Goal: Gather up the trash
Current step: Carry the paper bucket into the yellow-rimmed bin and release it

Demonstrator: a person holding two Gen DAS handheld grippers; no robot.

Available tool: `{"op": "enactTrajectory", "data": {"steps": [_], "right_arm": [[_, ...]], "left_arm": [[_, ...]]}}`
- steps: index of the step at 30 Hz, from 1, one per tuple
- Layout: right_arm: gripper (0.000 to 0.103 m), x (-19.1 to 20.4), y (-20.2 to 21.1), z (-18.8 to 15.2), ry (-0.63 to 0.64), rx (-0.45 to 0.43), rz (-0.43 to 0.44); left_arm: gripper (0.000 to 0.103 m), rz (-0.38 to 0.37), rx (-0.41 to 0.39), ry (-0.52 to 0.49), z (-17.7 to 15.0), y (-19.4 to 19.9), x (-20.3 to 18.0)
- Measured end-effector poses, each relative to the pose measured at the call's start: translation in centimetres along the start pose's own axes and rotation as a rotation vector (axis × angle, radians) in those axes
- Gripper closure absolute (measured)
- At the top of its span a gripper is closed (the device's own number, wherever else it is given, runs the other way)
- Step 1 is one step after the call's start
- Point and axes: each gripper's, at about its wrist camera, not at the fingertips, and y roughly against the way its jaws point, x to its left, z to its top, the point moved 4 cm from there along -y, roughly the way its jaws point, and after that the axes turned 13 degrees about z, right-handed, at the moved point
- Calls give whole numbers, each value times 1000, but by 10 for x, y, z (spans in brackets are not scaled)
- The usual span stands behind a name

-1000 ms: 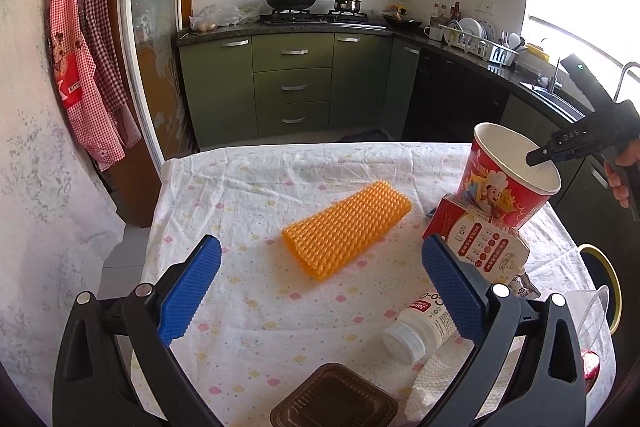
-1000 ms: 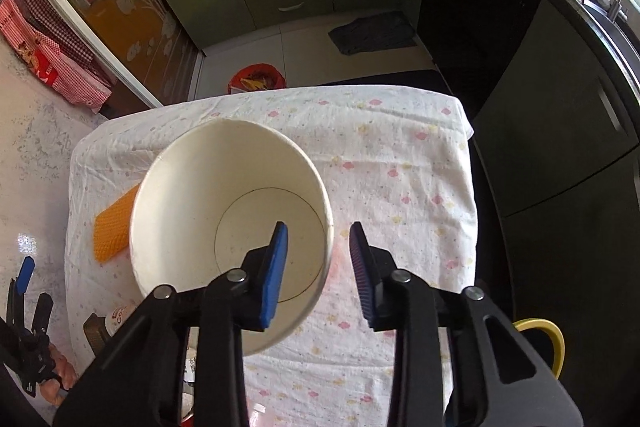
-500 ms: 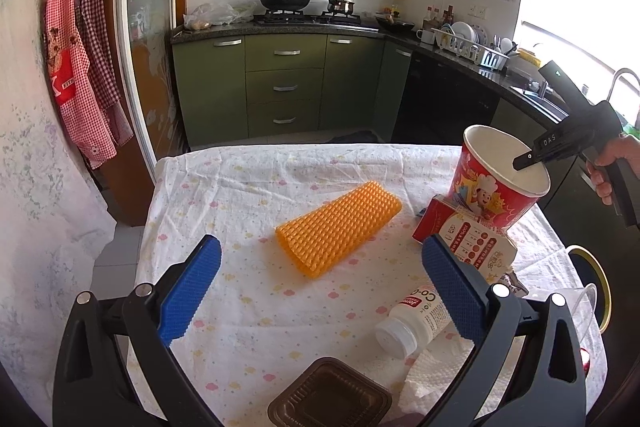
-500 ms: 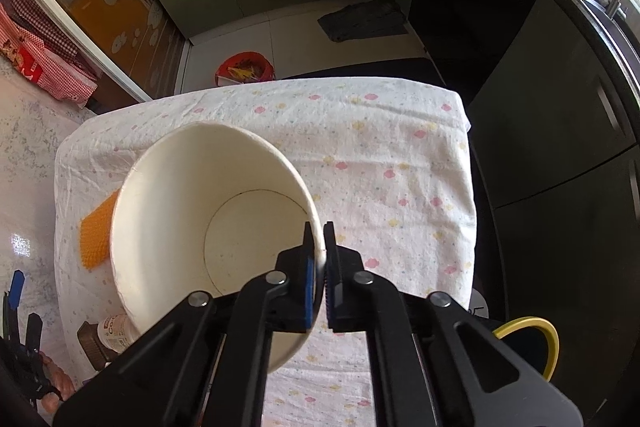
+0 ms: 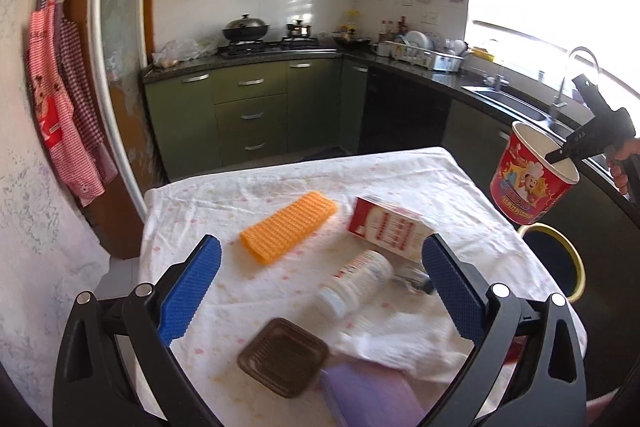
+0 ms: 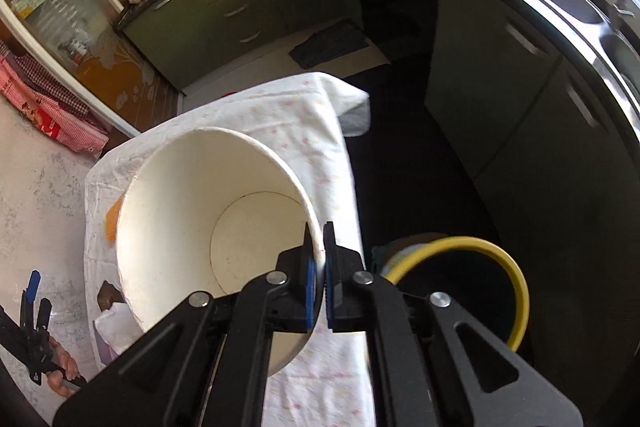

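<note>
My right hand-held gripper (image 6: 318, 283) is pinched shut on the rim of the paper bucket (image 6: 208, 223), holding it tilted in the air off the worktop's (image 5: 280, 183) edge, above the yellow-rimmed bin (image 6: 492, 267). That view shows only the bucket's bare white inside, while the left view shows its red printed outside; there my left hand-held gripper (image 5: 316, 291) hangs wide open and empty over the orange mat (image 5: 288, 227), red carton (image 5: 390, 227), white bottle (image 5: 356, 285) and brown tray (image 5: 282, 357)
</note>
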Motion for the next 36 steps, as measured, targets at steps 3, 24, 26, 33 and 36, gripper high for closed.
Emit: {"op": "enactTrajectory", "data": {"steps": [3,24,26,33,36], "right_arm": [[99,-57,22,-29,-72,-19,-47],[86,-191,-54,-76,-230,88,-88],[85,-189,-53,-76,-225,79,-80],[82,-160,-21,-90,-162,5,4],[79,-143,-3,-101,-114,-26,37]], "left_arm": [[4,-50,10,-32,-7,19,-24],[4,-128,131,-197,-34,26,-121],[4,-137,140,-214,-34,23,-126],[4,-198,181,-274,-32,13,-147],[4,-224,229,-311,-32,1,-157]]}}
